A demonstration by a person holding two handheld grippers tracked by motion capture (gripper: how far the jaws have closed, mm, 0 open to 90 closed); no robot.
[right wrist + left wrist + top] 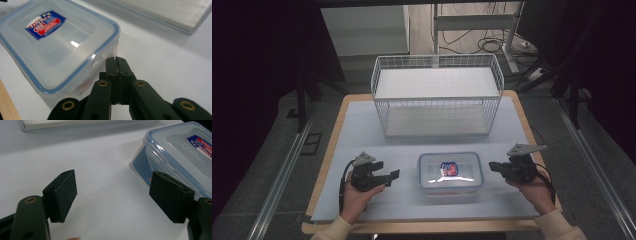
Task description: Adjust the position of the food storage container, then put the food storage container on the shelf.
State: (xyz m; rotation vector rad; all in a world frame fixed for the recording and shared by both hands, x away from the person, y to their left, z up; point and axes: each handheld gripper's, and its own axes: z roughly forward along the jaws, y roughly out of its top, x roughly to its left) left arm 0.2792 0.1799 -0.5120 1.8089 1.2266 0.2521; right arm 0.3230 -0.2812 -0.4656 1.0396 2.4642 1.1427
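I've got the box [450, 171] dead centre at the near side of the table [362, 125], lid on, its blue seal running round the rim and a red and blue label [449, 168] on top. It sits flat on the white mat, in front of the wire basket [437, 95], apart from it.

My left gripper [391, 176] is off to the box's left, near it but not touching. Its jaws are spread wide, nothing between them but bare mat. In the left gripper view the two black pads [63, 195] frame an empty stretch of table, and the box [180, 155] lies just beyond the right-hand pad, corner towards me.

My right gripper [492, 166] is on the other side, tips pointing at the box's right end, just beside it. Jaws pressed together, pinching nothing. In the right gripper view the closed tips [117, 62] sit right by the box's [57, 45] near corner; whether they touch it I can't tell. The basket's base [175, 12] shows beyond.
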